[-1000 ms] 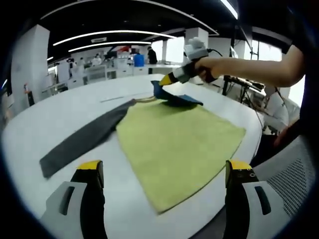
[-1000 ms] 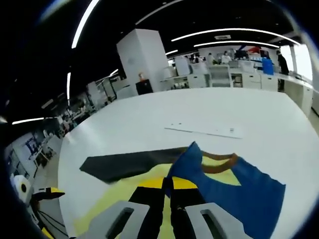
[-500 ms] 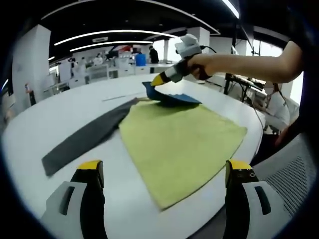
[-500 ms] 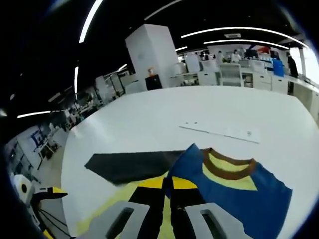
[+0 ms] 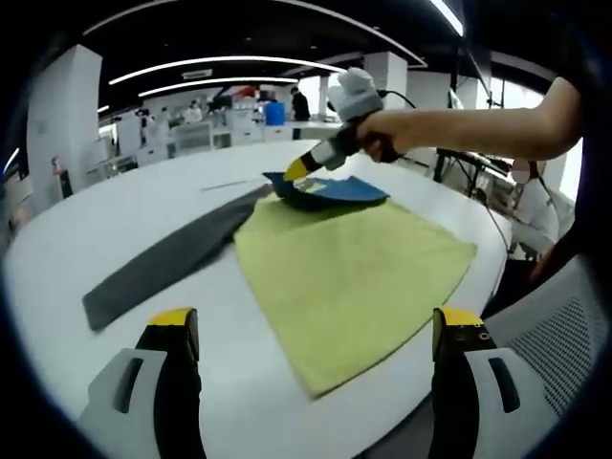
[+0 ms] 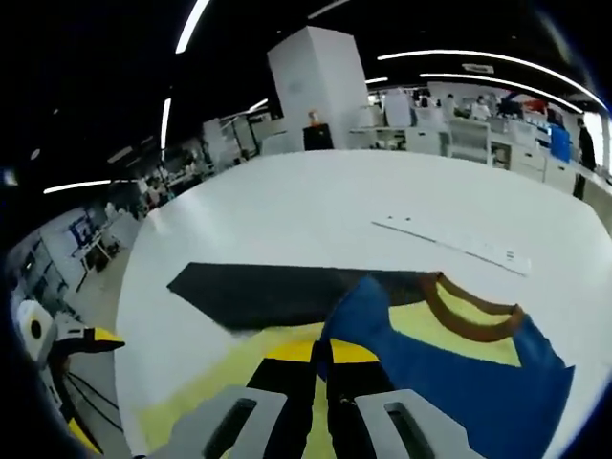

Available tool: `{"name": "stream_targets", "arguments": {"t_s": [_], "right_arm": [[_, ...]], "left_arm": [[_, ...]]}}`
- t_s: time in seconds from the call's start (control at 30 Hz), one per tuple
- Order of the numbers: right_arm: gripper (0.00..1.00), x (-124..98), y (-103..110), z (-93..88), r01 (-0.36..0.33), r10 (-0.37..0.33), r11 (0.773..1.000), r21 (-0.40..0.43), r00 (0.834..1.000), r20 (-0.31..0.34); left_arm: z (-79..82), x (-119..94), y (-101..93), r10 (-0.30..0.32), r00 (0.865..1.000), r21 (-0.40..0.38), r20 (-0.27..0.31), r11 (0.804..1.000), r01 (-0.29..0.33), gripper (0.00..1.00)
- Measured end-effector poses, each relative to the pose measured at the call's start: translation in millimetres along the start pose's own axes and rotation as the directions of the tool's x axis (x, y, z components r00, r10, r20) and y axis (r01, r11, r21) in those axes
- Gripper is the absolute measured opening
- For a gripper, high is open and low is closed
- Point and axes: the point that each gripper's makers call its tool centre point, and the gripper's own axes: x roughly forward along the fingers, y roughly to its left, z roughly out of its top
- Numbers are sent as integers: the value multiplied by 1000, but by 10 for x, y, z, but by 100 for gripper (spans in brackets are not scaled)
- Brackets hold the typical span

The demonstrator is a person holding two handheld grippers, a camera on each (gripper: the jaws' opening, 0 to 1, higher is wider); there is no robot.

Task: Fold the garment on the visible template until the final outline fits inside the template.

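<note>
A garment lies flat on the round white table [image 5: 96,215]: a yellow-green body [image 5: 354,277], a dark grey sleeve [image 5: 163,263] stretched out to the left, and a blue shoulder part [image 5: 335,189] at the far end. A person's hand holds my right gripper [image 5: 295,172] low over that far end, shut on the blue cloth. From the right gripper [image 6: 325,352] itself, the pinched blue cloth [image 6: 449,382] folds over the yellow, with a brown collar [image 6: 469,311] showing and the grey sleeve [image 6: 287,292] beyond. My left gripper [image 5: 316,320] stands open over the near hem, empty.
A thin white strip [image 6: 459,244] lies on the table past the collar. The table's right edge runs close to the garment, with a grey mesh chair [image 5: 564,335] and a seated person [image 5: 535,210] beyond. The left gripper [image 6: 81,339] appears at the table's edge. Desks stand far behind.
The right gripper has carried the pinched blue cloth left and lower, towards the grey sleeve, and the brown collar now shows more. The left gripper has stayed put.
</note>
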Motion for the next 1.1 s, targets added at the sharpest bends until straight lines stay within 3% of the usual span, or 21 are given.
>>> {"name": "stream_targets", "arguments": {"t_s": [0.4, 0.6, 0.7, 0.83, 0.97, 1.1], "right_arm": [[0, 260, 109, -279, -35, 32, 997, -66, 998, -56], [0, 288, 139, -341, -48, 45, 998, -41, 997, -66], [14, 268, 110, -355, -33, 29, 998, -57, 997, -69], [22, 188, 70, -325, -28, 23, 997, -76, 998, -58], [45, 99, -14, -301, 0, -4, 997, -82, 999, -42], [61, 1, -100, -311, 16, -19, 997, -73, 999, -42]], "left_arm": [[-44, -22, 56, 6, 1000, -3, -1, 1000, -6, 99], [-95, -64, 141, 17, 1000, -8, 0, 1000, -17, 99], [-117, -78, 186, 23, 1000, -8, -4, 1000, -23, 99], [-116, -85, 252, 31, 1000, -5, 1, 999, -31, 99], [-44, -84, 230, 40, 999, 3, 11, 999, -40, 99], [0, -85, 225, 45, 999, 7, 13, 999, -45, 99]]}}
